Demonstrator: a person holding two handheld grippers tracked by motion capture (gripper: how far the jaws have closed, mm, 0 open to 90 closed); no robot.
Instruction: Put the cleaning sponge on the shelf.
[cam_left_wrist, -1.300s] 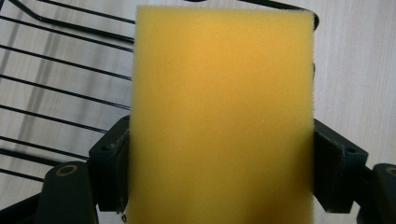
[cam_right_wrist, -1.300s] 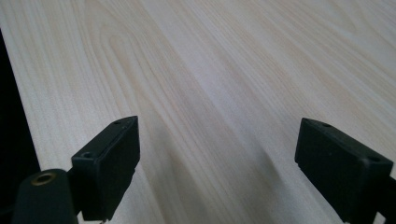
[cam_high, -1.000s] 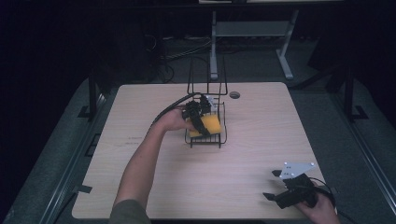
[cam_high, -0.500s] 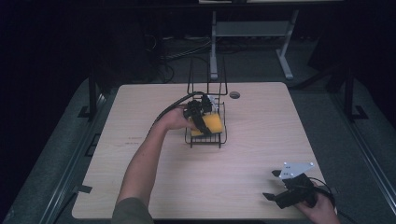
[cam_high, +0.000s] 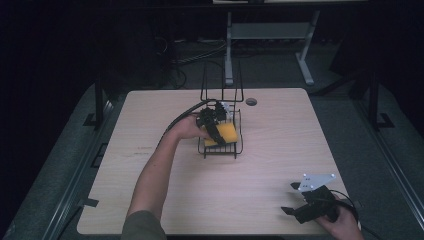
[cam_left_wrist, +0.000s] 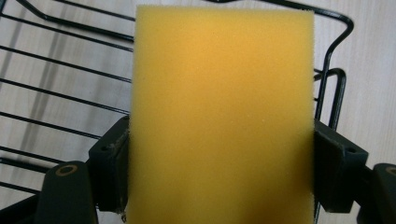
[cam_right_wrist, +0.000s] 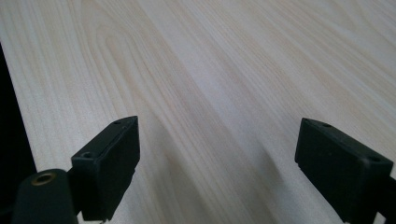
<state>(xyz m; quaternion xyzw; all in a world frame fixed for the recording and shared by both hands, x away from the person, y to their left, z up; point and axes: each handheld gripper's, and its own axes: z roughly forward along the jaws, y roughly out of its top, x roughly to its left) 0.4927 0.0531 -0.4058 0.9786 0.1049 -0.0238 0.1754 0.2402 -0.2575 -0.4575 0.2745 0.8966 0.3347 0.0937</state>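
Little has shifted over the last second: the left tongs (cam_high: 218, 131) with the yellow sponge (cam_high: 226, 134) have turned slightly over the black wire rack (cam_high: 220, 147), and the right tongs (cam_high: 299, 210) sit where they were at the near right corner of the bench (cam_high: 280, 150).

From the high view, the rack stands a little left of the bench's middle, towards the far side, with tall upright wire loops rising at its back and a low wire tray in front. The sponge is over that tray, between the rack's side wires, held by the left tongs; whether it touches the tray wires cannot be told. The person's left hand (cam_high: 192, 129) reaches in from the left of the rack, forearm stretched across the bench.

In the left gripper view the sponge (cam_left_wrist: 222, 116) stands tall between the two black jaws, which press on its sides, so the left tongs are clamped on it. Behind it run the rack's (cam_left_wrist: 56, 93) thin black wires over pale wood.

In the right gripper view the jaws stand wide apart with nothing between them, above bare wood grain (cam_right_wrist: 210, 84). The right hand (cam_high: 345, 225) holds those tongs low, near the bench's front edge, well apart from the rack.

A small dark round hole (cam_high: 251, 102) lies in the bench just right of the rack's uprights.
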